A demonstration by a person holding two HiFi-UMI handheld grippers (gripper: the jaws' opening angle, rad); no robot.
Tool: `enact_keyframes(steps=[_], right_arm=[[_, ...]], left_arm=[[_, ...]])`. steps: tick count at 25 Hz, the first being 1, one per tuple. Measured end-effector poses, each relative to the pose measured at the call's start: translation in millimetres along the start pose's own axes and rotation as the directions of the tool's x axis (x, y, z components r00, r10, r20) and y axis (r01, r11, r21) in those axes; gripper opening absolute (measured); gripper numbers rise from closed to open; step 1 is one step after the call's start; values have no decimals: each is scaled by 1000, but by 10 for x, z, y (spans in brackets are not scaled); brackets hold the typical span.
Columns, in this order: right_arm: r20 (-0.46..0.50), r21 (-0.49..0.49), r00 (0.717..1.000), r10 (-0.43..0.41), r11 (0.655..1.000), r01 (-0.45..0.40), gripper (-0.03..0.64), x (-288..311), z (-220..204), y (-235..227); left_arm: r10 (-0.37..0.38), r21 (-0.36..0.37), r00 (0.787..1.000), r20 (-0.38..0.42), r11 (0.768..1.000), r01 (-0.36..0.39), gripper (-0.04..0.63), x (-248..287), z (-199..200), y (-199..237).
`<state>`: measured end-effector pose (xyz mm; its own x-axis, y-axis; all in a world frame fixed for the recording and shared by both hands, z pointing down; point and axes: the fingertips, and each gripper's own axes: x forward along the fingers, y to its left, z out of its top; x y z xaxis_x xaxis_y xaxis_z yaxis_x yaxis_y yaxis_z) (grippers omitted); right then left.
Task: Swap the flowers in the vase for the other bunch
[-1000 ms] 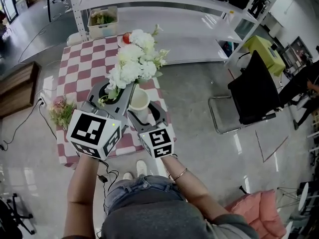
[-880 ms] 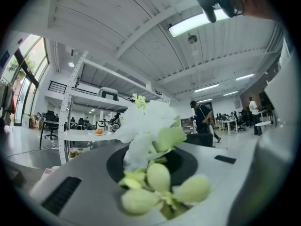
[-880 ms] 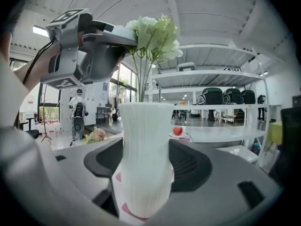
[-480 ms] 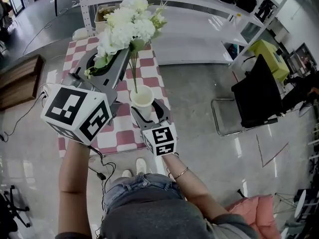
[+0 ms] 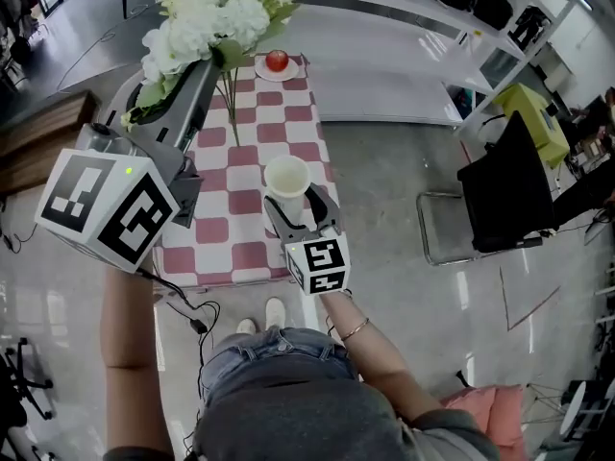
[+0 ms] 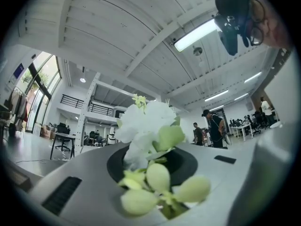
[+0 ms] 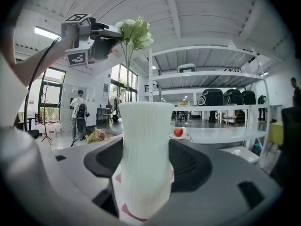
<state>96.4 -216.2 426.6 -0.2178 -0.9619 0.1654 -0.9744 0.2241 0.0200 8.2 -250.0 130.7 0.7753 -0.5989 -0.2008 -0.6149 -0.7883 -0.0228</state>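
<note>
Moved: white bunch [image 5: 207, 17] has gone up and off to the upper left of the head view. A second ago its stems [image 5: 231, 104] were still down in the vase; now they hang free over the checked table [image 5: 250, 243], tips well apart from the rim.
Unmoved: vase [image 5: 286, 176] is on the same spot near the table's front edge, upright, mouth empty. Apple [image 5: 277, 60] is at the far end.
Task meaning: old flowers are out, so the removal half looks done. Still to do, by my read: park the white bunch, fetch the other one, thread it in.
Other bunch: pink bunch [image 7: 96, 135] lies low, left of the vase, in the right gripper view. The head view doesn't show it; the left marker cube [image 5: 106, 205] probably covers it.
Left gripper [image 5: 204, 67]: jaws almost together, pinching the stems just under the heads. Its own view shows buds and leaves squeezed between them.
Left arm: forearm reaching forward and raised, gripper tilted a little upward, cube close to the head camera.
Right gripper [image 5: 298, 206]: jaws wide, clamped round the vase's lower body, bracing it. No shift over the last second.
Right arm: forearm straight out from the body, gripper roughly level, dipping slightly.
Watch: the long stems could swing and clip the rim if the bunch is carried back low.
</note>
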Motion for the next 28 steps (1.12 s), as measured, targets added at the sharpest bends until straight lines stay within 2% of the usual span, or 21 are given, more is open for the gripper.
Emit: enact_keyframes(steps=[6,14,21,28], right_arm=[[1,4,1000,5,1000,-5,311,12,7,-16],[5,-7,1000,3,1000,-3,311,5,10,-15],[3,-12,1000,3,1000,-3,311,-1,5,15],[-2,-12,1000,-2,1000,2,311,-16,15,25]], left_arm=[[92,-44,994,-65,994,-95,43,-324,-226,316],[186,-103,963,-194,973,-209,43,-723,-841,626],[224,-132,912,-344,950,-283,43,-1049,-1475,700],[212,-164,852,-478,932,-324,43,-1209,-2033,678]])
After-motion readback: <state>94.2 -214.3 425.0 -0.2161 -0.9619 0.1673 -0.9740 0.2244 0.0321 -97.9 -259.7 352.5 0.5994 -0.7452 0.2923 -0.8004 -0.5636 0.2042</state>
